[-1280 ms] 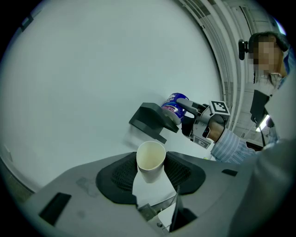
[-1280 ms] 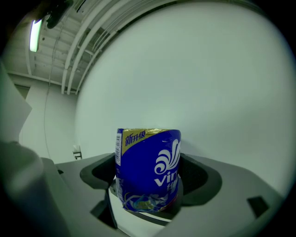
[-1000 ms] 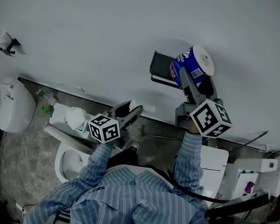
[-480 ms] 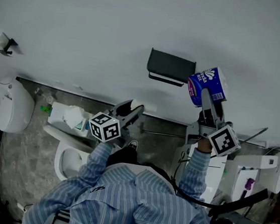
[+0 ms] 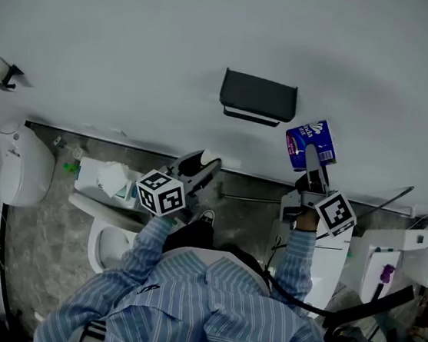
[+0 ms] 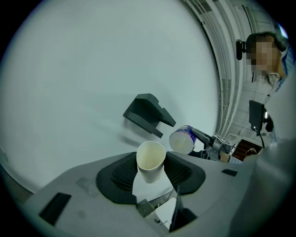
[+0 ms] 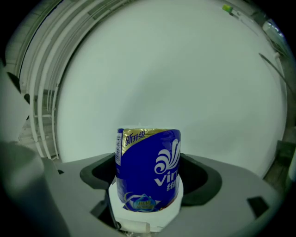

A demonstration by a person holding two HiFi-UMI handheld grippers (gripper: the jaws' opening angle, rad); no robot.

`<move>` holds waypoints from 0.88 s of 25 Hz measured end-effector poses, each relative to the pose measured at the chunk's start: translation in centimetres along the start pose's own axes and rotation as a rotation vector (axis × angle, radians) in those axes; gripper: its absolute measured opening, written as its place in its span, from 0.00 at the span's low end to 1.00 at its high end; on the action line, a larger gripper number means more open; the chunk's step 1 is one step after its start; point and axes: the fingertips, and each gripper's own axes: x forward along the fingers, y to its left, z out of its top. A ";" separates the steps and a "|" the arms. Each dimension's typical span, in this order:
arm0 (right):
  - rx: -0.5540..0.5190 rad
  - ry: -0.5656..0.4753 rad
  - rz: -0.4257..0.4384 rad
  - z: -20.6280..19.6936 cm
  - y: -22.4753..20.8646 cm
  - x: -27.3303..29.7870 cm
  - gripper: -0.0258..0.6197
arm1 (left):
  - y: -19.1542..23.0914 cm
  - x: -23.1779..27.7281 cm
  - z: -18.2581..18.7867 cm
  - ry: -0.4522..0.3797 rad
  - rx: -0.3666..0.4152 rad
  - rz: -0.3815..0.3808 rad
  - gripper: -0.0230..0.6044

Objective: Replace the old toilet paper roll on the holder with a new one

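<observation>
Lowered just below-right of the black plastic wall holder (image 5: 258, 96), my right tool (image 5: 309, 156) clamps the blue-wrapped paper roll (image 5: 322, 139); my left tool (image 5: 199, 166) pinches the empty cardboard tube (image 6: 151, 159).

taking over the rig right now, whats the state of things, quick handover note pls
Left gripper: shut on the empty cardboard tube.
Right gripper: shut on the new roll, which is in its blue wrapper. In the head view it sits below and right of the holder, apart from it.
Done: the old tube is off, and no roll shows on the holder.
Left: probably unwrap the new roll, fit it on the holder, and get rid of the tube.
</observation>
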 end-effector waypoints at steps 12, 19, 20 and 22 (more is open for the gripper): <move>0.295 -0.009 0.014 -1.5 -4.3 3.3 0.68 | 0.7 -0.4 0.3 -0.013 0.007 0.034 0.32; 0.449 -0.008 0.046 -2.3 -5.3 4.8 0.68 | 1.4 -0.3 0.4 -0.021 -0.007 0.047 0.32; 0.475 -0.010 0.050 -2.5 -5.4 4.9 0.68 | 1.4 -0.3 0.4 -0.021 -0.009 0.047 0.32; 0.529 -0.017 0.057 -2.8 -5.6 5.1 0.68 | 1.6 -0.2 0.4 -0.020 -0.011 0.044 0.32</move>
